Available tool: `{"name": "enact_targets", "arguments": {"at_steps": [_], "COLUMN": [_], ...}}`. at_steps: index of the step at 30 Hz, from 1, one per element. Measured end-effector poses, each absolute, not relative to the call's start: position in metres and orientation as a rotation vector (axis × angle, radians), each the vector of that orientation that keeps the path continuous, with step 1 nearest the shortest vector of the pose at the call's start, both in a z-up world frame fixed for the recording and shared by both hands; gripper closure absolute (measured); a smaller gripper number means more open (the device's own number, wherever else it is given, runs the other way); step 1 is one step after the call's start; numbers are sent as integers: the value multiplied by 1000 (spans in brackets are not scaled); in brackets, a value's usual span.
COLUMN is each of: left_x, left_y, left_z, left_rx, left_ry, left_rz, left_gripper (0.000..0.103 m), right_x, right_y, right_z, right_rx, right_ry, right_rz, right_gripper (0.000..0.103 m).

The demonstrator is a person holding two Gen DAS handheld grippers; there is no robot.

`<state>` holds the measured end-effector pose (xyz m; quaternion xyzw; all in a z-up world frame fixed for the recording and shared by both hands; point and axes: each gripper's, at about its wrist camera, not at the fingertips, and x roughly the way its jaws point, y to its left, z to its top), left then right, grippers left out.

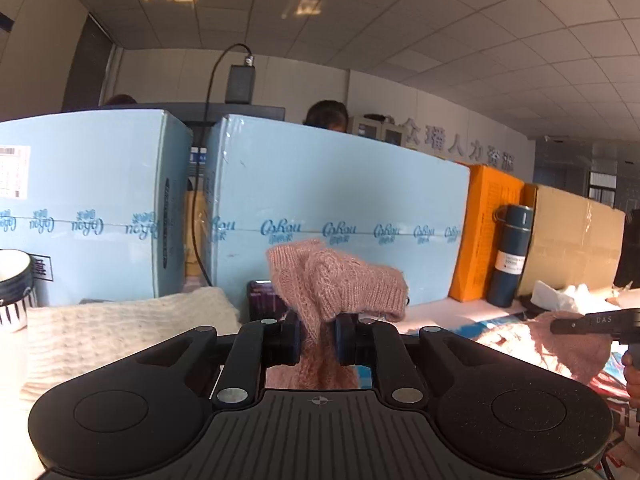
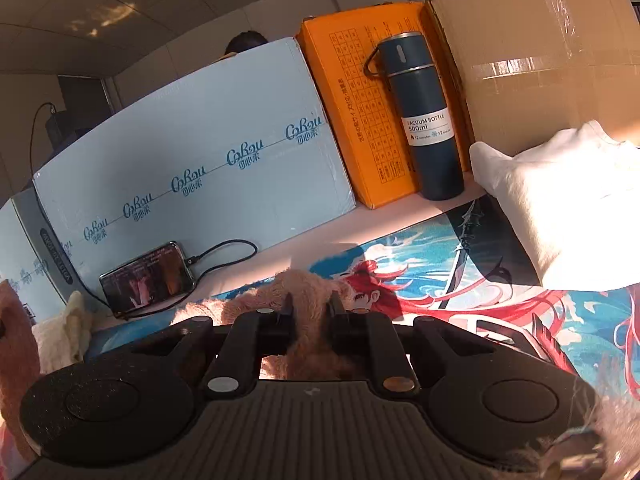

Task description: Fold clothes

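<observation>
**Both jaws pinched on a soft pink knit**

The left gripper point(image 1: 318, 338) has its jaws closed on a bunch of the pink knit garment point(image 1: 340, 280), whose edge flops over above them. The right gripper point(image 2: 311, 320) likewise clamps the same fuzzy fabric, lifted just off the printed mat point(image 2: 432, 264) on the worktop. It looks light, limp and stretchy, so it should sag between grips; holding at hems or corners would likely keep folds even. A cream knit point(image 1: 120, 328) lies beside it.
</observation>
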<state>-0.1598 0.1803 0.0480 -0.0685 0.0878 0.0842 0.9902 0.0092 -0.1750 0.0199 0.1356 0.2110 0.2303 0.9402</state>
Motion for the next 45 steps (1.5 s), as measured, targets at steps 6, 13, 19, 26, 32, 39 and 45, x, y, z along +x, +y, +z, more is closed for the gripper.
{"name": "enact_targets", "arguments": {"at_steps": [6, 13, 19, 26, 32, 39, 45], "left_x": [-172, -170, -178, -155, -108, -103, -101], "left_y": [206, 228, 237, 188, 145, 135, 131], "left_z": [33, -2, 0, 13, -1, -18, -7], "left_rx": [-269, -320, -104, -47, 89, 169, 284], "left_ry": [186, 342, 386, 351, 483, 548, 412], "left_rz": [196, 334, 664, 311, 137, 114, 36], "left_gripper": [89, 62, 43, 17, 16, 16, 8], "right_x": [20, 45, 42, 53, 77, 77, 43], "right_y": [-195, -205, -203, -159, -109, -100, -119], "right_z": [34, 5, 13, 36, 32, 10, 25], "right_rx": [276, 194, 67, -108, -210, -258, -346], "right_ry": [339, 493, 425, 391, 511, 586, 450], "right_rz": [369, 349, 279, 554, 767, 880, 954], "right_gripper": [90, 90, 45, 16, 16, 82, 91]}}
